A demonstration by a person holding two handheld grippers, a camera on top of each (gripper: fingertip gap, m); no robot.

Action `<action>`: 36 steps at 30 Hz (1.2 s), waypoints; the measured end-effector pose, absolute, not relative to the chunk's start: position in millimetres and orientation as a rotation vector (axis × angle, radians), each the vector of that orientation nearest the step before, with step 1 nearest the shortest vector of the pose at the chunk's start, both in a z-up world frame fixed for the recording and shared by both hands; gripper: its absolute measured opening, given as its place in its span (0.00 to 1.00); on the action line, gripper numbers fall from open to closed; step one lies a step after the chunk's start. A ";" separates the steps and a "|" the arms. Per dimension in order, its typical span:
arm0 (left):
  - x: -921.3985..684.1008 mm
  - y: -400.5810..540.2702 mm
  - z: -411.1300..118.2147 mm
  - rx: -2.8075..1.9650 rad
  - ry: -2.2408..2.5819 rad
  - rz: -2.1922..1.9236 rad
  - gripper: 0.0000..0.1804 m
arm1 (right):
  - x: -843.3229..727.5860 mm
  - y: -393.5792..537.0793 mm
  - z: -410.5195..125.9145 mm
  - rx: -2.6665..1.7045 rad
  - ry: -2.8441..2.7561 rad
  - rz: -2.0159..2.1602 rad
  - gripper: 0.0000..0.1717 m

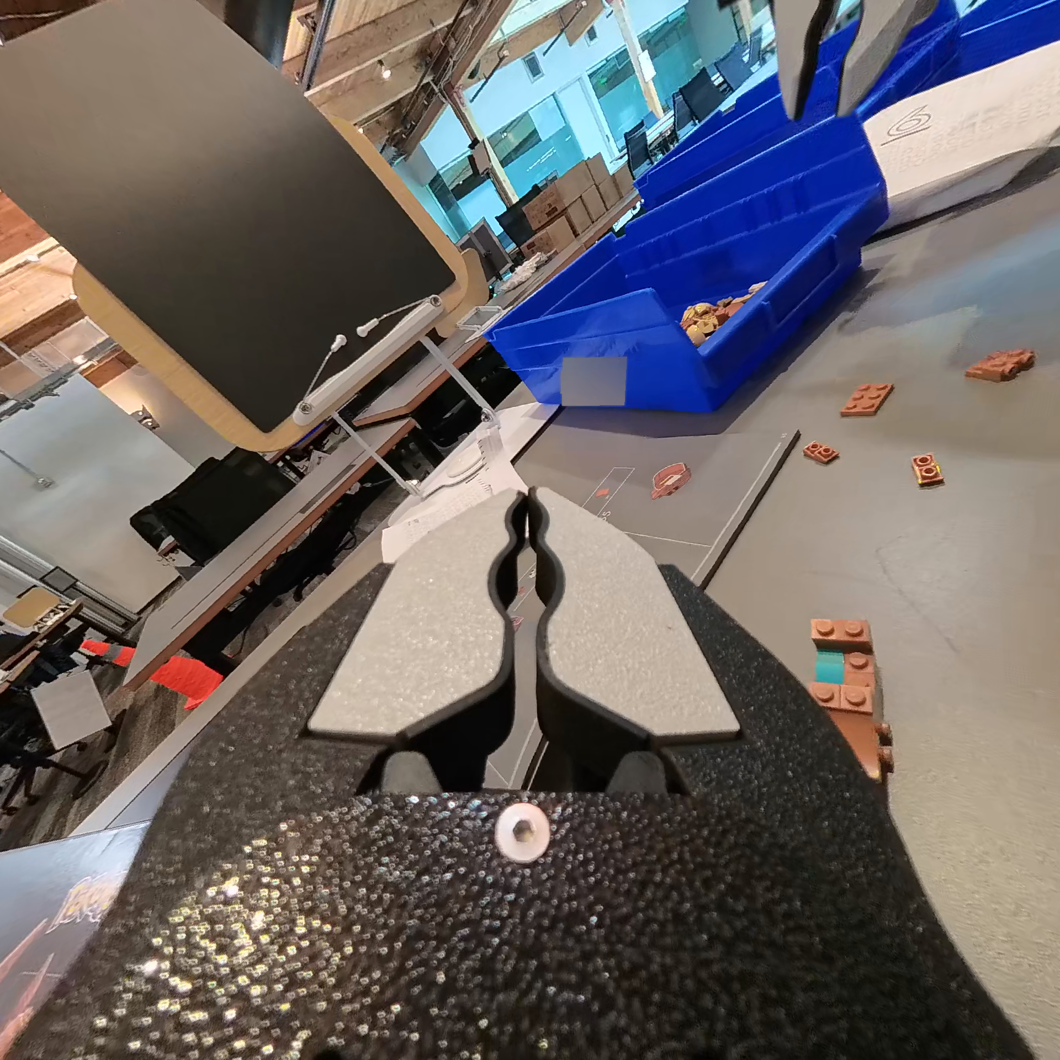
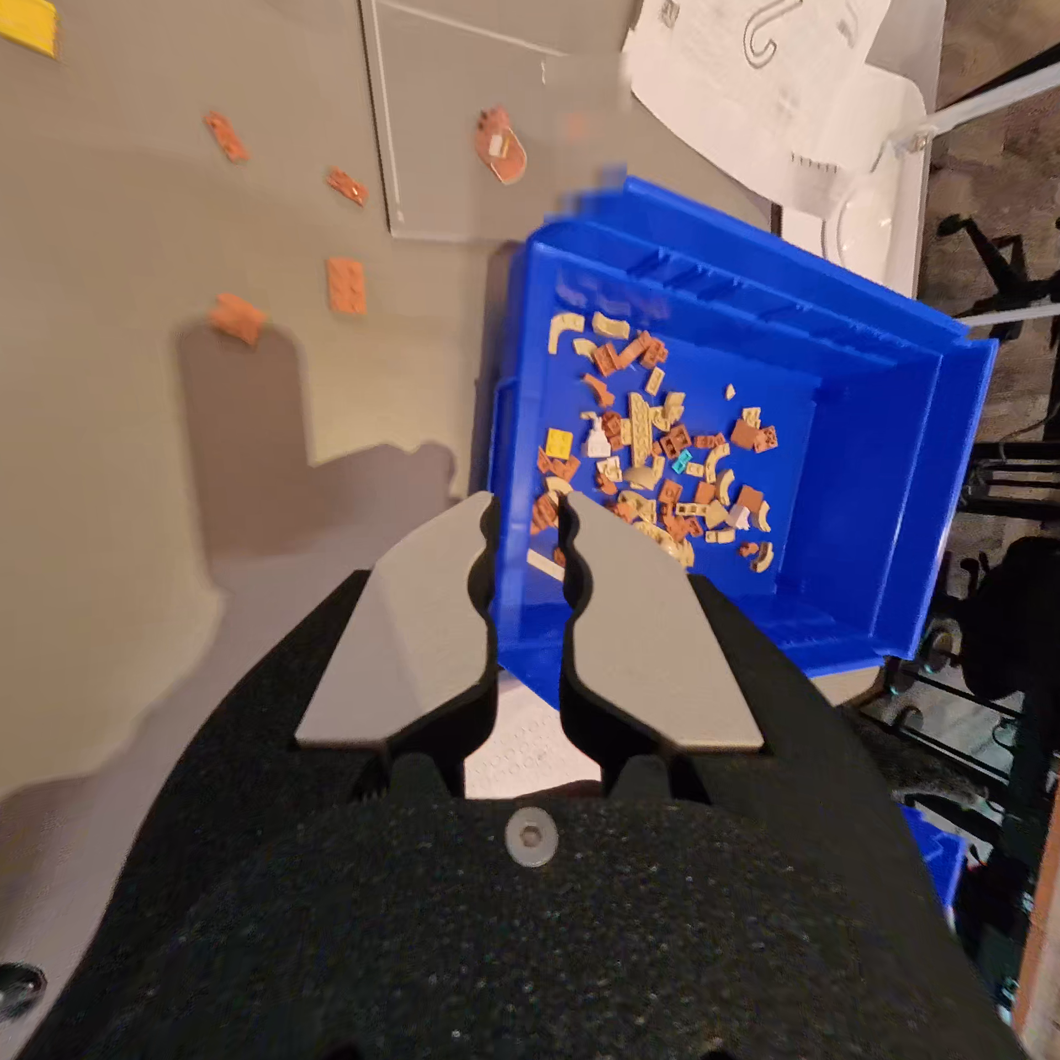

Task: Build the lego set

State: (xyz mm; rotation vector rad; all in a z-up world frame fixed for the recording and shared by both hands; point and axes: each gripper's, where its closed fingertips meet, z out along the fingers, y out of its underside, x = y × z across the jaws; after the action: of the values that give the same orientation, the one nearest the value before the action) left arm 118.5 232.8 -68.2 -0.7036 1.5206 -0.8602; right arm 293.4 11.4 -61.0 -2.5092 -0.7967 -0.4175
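Note:
My left gripper (image 1: 527,497) is shut and holds nothing. It hovers over a dark grey mat (image 1: 659,550) that bears a printed picture of a brown model (image 1: 670,480). A brown brick assembly with a teal part (image 1: 846,671) lies to its right. My right gripper (image 2: 529,505) is open with nothing between its fingers. It hangs over the near left wall of a blue bin (image 2: 860,573) that holds several tan and brown bricks (image 2: 648,441). In the left wrist view it shows at the top right (image 1: 821,113), above the row of blue bins (image 1: 602,344).
Loose brown plates (image 1: 867,398) (image 1: 820,451) (image 1: 927,470) lie on the grey table, and also show in the right wrist view (image 2: 346,285). A white box (image 1: 946,155) stands behind the bins. Papers (image 2: 745,74) and a dark panel on a white stand (image 1: 201,201) sit at the table's edge. The gap from one gripper's tips to the other's is roughly 30 centimeters.

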 end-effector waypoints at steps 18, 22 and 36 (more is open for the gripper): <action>119.3 239.3 -71.1 -0.728 1.515 -0.857 0.00 | 330.6 68.0 -78.7 -2.514 -0.925 -0.375 0.11; 119.5 240.3 -71.3 -0.735 1.513 -0.862 0.00 | 348.8 77.3 -80.1 -2.523 -0.888 -0.370 0.11; 120.9 240.0 -74.9 -0.742 1.524 -0.864 0.00 | 387.3 101.6 -109.0 -2.596 -0.846 -0.359 0.10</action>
State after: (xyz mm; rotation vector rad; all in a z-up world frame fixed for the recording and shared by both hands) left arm 120.9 240.0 -74.9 -0.7416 1.5245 -0.8638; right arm 387.3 101.6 -109.0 -2.5958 -0.8464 -0.3587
